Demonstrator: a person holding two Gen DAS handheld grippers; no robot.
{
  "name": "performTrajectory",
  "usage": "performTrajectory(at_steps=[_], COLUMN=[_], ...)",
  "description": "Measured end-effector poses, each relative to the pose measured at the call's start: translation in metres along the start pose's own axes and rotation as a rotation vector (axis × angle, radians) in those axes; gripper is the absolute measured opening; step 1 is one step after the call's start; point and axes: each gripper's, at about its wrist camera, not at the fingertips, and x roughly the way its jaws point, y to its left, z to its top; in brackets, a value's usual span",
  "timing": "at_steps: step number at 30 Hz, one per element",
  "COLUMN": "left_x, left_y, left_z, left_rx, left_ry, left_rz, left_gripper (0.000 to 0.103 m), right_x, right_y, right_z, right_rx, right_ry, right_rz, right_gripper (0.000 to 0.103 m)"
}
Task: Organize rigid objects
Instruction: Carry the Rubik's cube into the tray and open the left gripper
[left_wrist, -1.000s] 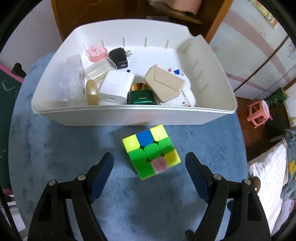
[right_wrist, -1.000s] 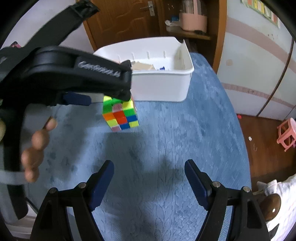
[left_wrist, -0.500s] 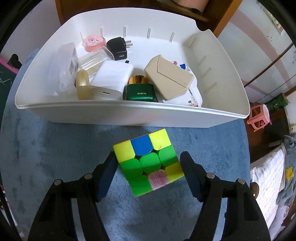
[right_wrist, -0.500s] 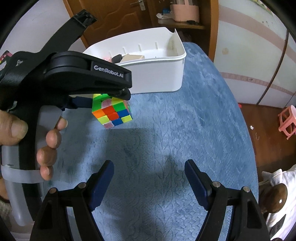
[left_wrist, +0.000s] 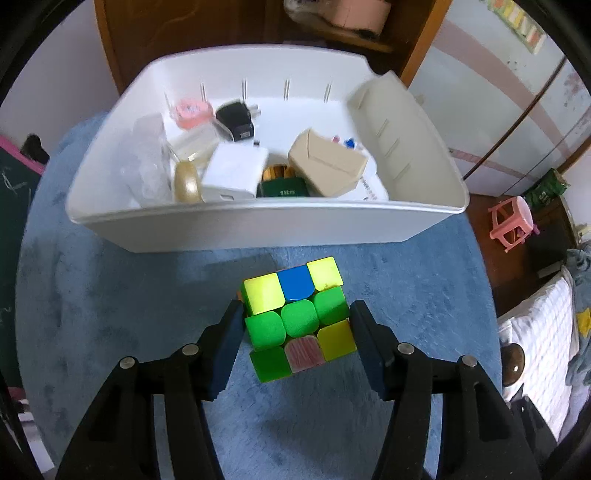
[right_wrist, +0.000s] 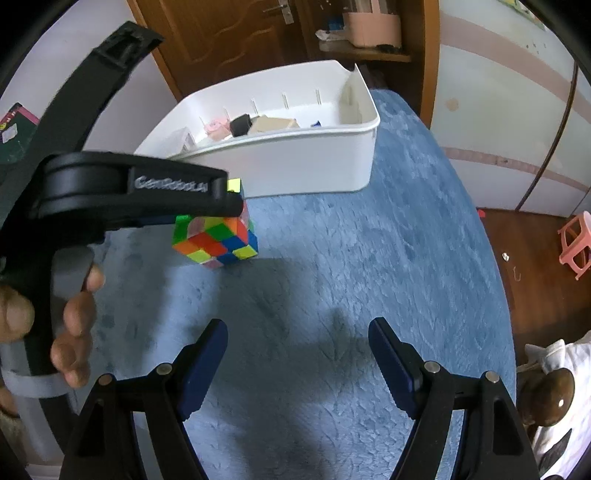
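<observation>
black tool (left_wrist: 297, 332) arms, blue pads (right_wrist: 388, 356), silver screws, bare-skinned hand (right_wrist: 70, 332).

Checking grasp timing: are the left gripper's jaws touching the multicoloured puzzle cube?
Touching. The left wrist view shows the left gripper with both blue jaws pressed against opposite sides of the multicoloured puzzle cube, no gap visible.

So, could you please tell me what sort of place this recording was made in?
Probably a home, perhaps a child's bedroom: a wooden door behind the white bin, a small pink plastic stool on the wood floor, and bedding beside the blue-covered table.
</observation>
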Motion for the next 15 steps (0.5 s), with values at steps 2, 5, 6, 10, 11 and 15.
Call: performTrajectory(at_steps=[2,5,6,10,11,15], left_x=[-0.016,-0.042,-0.056,-0.101,-0.117,-0.159], left_y=[0.0,-0.001,-0.001,-0.005,-0.006,-0.011], left_z=[0.003,0.007,0.009,0.023,0.03,0.058], left_rx=[0.02,0.039,0.049,0.087,0.103,0.153], left_ry=[-0.032,-0.074,-0.097,-0.184,-0.216,-0.303], left_rz=[-0.008,-0.019,-0.023,-0.025,-0.022,-0.01], left_gripper=[0.061,0.061,0.061,0.061,0.061,0.061], right_x=[-0.003,-0.009,-0.012,-0.027,-0.033,-0.054], right_y=[0.002,0.006,0.007,0.014,0.016,0.023], right_z=[0.002,0.005,0.006,0.014,0.018,0.032], right_rx=[-0.006,-0.008,-0.009,-0.016,-0.017,-0.023], right_ry=[-0.005,-0.015,-0.02,-0.057,-0.074,-0.134], right_rz=[0.001,0.01,0.013,0.026,0.031,0.045], right_gripper=[0.079,0.079,0.079,0.079,0.079,0.079])
